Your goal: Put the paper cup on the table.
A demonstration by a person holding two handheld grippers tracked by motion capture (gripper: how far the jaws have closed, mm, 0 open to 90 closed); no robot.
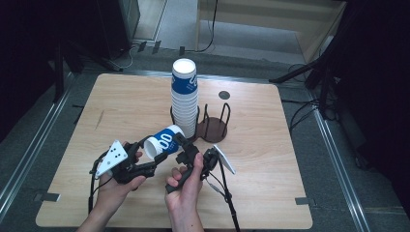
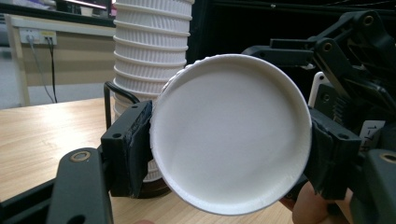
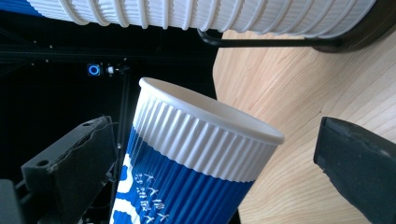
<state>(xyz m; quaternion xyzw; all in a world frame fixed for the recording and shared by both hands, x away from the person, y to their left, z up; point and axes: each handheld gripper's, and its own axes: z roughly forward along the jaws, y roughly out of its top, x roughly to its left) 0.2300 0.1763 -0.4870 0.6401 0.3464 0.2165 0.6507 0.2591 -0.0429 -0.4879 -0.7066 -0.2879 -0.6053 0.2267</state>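
A blue and white ribbed paper cup (image 1: 166,140) lies tilted in the air over the wooden table (image 1: 270,159). My left gripper (image 1: 151,155) is shut on its base end; the left gripper view has the white round bottom (image 2: 231,140) clamped between the two pads (image 2: 130,140). My right gripper (image 1: 185,146) is open at the cup's rim end. In the right gripper view the white rim band (image 3: 210,135) sits between the spread jaws with gaps on both sides. Just behind stands a tall upside-down stack of cups (image 1: 184,96).
The stack sits in a dark wire holder, and a second, bare wire holder (image 1: 214,126) stands right of it. A small dark disc (image 1: 224,95) lies on the table farther back. Cables trail from both grippers to the near edge. Dark stands flank the table.
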